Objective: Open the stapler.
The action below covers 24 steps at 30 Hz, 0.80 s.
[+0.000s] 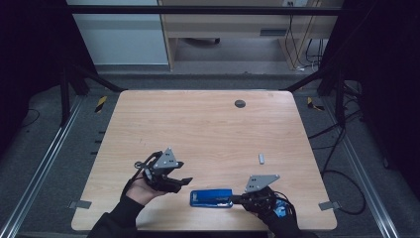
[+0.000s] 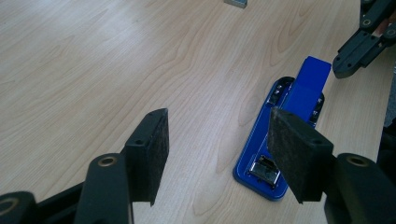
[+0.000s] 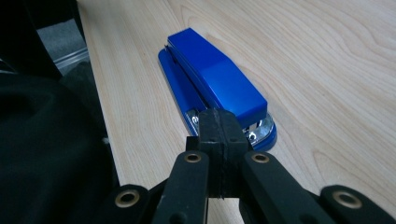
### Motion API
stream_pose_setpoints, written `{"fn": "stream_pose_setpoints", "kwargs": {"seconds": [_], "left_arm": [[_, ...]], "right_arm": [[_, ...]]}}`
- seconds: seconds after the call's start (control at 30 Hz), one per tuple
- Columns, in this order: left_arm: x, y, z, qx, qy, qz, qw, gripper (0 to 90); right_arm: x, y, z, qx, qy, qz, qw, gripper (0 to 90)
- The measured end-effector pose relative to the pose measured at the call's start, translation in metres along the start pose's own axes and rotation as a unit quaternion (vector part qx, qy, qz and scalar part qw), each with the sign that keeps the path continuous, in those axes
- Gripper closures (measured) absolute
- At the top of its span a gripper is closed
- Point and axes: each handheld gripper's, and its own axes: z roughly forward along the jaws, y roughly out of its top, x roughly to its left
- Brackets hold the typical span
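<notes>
A blue stapler (image 1: 211,198) lies flat near the table's front edge, lengthwise left to right. My left gripper (image 1: 181,184) hovers just left of it, open, with nothing between its pads (image 2: 292,154); the stapler (image 2: 299,95) shows beyond and to the right of them. My right gripper (image 1: 234,200) is shut, its closed tips at the stapler's right end, where the metal front (image 3: 261,128) shows under the blue top (image 3: 215,77). From the left gripper view the right gripper (image 2: 355,56) sits at the stapler's far end. Whether the tips touch the stapler I cannot tell.
A small grey metal piece (image 1: 261,158) lies on the wooden table (image 1: 198,124) to the right, also seen at the top of the left gripper view (image 2: 236,3). A dark round grommet (image 1: 240,103) is near the far edge. The front edge runs close behind the stapler.
</notes>
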Motion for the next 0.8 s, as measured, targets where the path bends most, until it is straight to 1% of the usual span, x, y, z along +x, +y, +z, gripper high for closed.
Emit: {"fn": "stream_pose_setpoints", "kwargs": {"seconds": [0.03, 0.1, 0.17, 0.37, 0.4, 0.43, 0.53, 0.63, 0.67, 0.8], "left_arm": [[-0.001, 0.000, 0.001, -0.002, 0.000, -0.001, 1.0000, 39.0], [-0.002, 0.001, 0.003, 0.002, -0.003, 0.004, 1.0000, 39.0], [-0.003, 0.002, 0.005, 0.003, -0.003, 0.003, 1.0000, 38.9], [-0.008, 0.003, 0.010, 0.011, -0.008, 0.011, 0.9998, 38.9], [-0.011, 0.004, 0.012, 0.016, -0.013, 0.017, 0.9996, 38.9], [-0.012, 0.004, 0.013, 0.018, -0.015, 0.019, 0.9995, 38.9], [-0.014, 0.006, 0.017, 0.024, -0.019, 0.024, 0.9993, 38.9], [-0.016, 0.007, 0.020, 0.025, -0.021, 0.024, 0.9992, 38.9], [-0.018, 0.007, 0.022, 0.032, -0.025, 0.029, 0.9988, 38.9], [-0.021, 0.009, 0.027, 0.039, -0.031, 0.036, 0.9981, 39.1]], "right_arm": [[0.000, 0.000, 0.001, 0.004, 0.000, -0.001, 1.0000, 90.0], [0.000, -0.001, 0.002, 0.008, 0.001, -0.003, 1.0000, 90.0], [0.000, -0.002, 0.003, 0.010, 0.001, -0.002, 0.9999, 90.0], [0.002, -0.004, 0.005, 0.020, -0.002, -0.005, 0.9998, 90.0], [0.002, -0.005, 0.006, 0.020, 0.000, -0.006, 0.9998, 90.0], [0.002, -0.006, 0.006, 0.021, -0.002, -0.003, 0.9998, 90.0], [0.001, -0.007, 0.007, 0.024, -0.003, 0.000, 0.9997, 90.0], [0.001, -0.007, 0.007, 0.025, -0.003, -0.003, 0.9997, 90.0], [0.003, -0.007, 0.009, 0.029, -0.005, -0.003, 0.9996, 90.0], [0.004, -0.007, 0.014, 0.033, -0.004, -0.005, 0.9994, 90.0]]}}
